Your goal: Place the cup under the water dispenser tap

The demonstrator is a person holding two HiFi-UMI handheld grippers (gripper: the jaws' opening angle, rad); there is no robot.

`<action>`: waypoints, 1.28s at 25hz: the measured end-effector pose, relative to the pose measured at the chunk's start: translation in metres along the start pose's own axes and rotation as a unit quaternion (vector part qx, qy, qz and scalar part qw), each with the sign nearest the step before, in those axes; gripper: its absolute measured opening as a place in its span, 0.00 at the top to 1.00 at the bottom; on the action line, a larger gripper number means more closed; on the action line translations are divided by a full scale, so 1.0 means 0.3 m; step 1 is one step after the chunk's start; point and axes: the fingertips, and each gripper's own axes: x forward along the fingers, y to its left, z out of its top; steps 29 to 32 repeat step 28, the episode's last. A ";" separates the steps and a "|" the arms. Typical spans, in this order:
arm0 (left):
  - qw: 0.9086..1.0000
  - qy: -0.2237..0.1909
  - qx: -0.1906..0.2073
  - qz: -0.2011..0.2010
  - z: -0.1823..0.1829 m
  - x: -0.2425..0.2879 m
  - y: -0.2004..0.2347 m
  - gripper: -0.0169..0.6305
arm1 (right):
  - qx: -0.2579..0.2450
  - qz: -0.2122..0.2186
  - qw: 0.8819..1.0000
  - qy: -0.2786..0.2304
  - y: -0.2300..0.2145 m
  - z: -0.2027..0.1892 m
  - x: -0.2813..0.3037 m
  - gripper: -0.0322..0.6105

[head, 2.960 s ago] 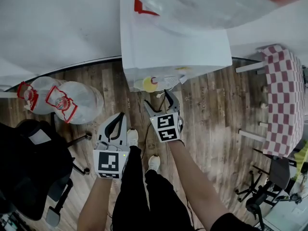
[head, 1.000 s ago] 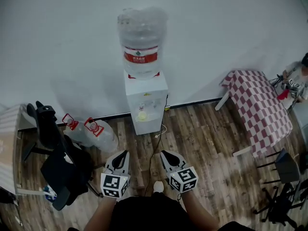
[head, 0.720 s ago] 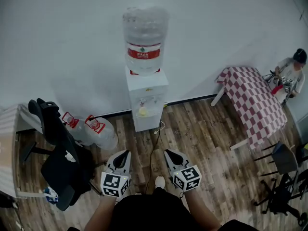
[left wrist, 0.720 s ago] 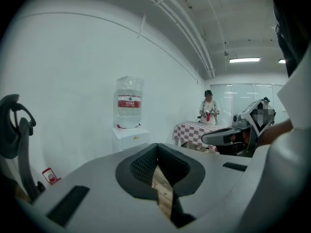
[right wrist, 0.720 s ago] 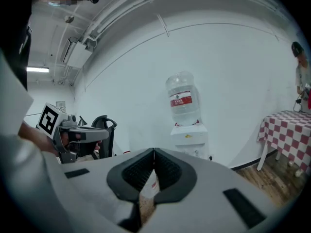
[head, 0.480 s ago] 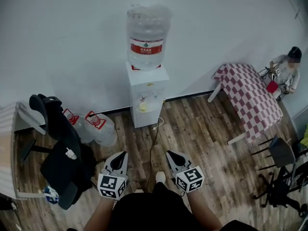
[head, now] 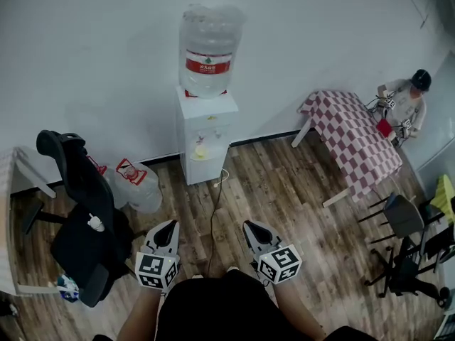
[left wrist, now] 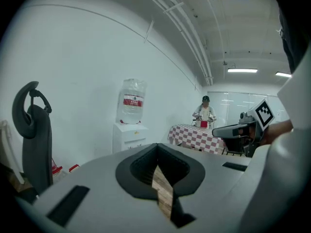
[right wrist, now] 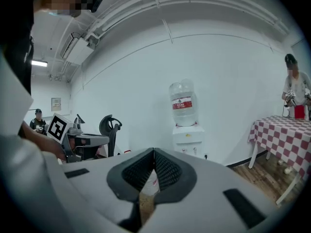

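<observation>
The yellow cup (head: 201,150) sits in the nook at the front of the white water dispenser (head: 207,130). That is in the upper middle of the head view, by the wall. Low in the frame, well apart from it, the left gripper (head: 166,227) and right gripper (head: 250,227) are both pressed together, pinching nothing.

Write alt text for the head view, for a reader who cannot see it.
Seen from above, a person stands on a wooden floor holding the left gripper and the right gripper, both shut and empty, pointed toward a water dispenser against the wall. An office chair and spare bottles lie to the left, a checked table to the right.
</observation>
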 end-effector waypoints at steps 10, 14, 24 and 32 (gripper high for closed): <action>0.999 0.004 -0.006 0.035 -0.005 0.010 -0.097 0.95 | -0.015 0.037 0.999 0.002 -0.059 0.021 -0.034 0.92; 0.999 0.002 -0.005 0.038 0.011 0.055 -0.168 0.95 | -0.016 0.039 0.999 0.002 -0.116 0.017 -0.063 0.92; 0.999 0.024 0.017 0.039 -0.015 0.105 -0.318 0.95 | -0.005 0.040 0.999 0.001 -0.222 -0.012 -0.137 0.92; 0.999 0.024 0.017 0.046 -0.006 0.121 -0.344 0.95 | -0.004 0.037 0.999 -0.002 -0.271 -0.007 -0.165 0.92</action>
